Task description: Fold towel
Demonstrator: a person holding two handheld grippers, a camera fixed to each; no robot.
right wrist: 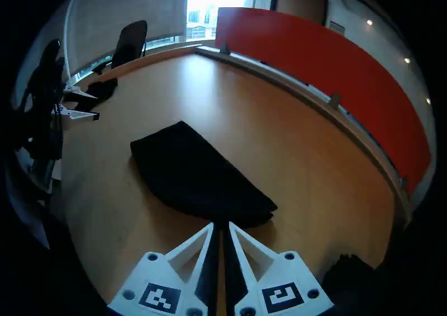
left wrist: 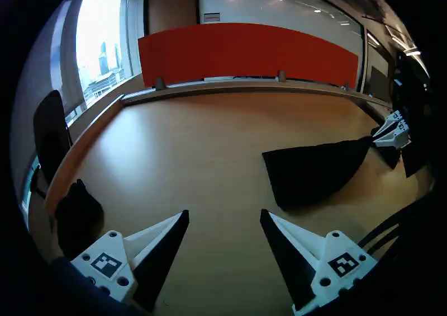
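The long wooden table [left wrist: 195,148] [right wrist: 290,142] ends at a red divider panel [left wrist: 246,53] [right wrist: 335,70], which stands along its far edge on small feet. The black towel [left wrist: 313,170] [right wrist: 190,176] lies well out from that divider on the person's side. A broad band of bare wood lies between the towel and the divider.

In the right gripper view the towel is a rough wedge. One straight edge runs roughly parallel to the divider, and a rounded edge curves away on the side turned from it.

The right gripper [right wrist: 222,225] [left wrist: 373,140] has its fingers drawn almost together, with a thin slit between them. The towel's near corner sits right at their tips. In the left gripper view that corner narrows to a point that runs up into the same tips, so the gripper looks pinched on the corner.

The left gripper [left wrist: 223,212] [right wrist: 96,106] is spread wide with nothing between its fingers. It is over bare wood, facing the divider and well apart from the towel. All the tabletop between its fingertips and the divider is bare.

Where the divider ends by the window [left wrist: 100,47], the table edge turns and runs back toward the person. A dark bundle [left wrist: 78,218] [right wrist: 103,86] sits on that edge, near the left gripper, and I cannot tell what it is. A black office chair [left wrist: 50,128] [right wrist: 128,42] stands just beyond the same edge.
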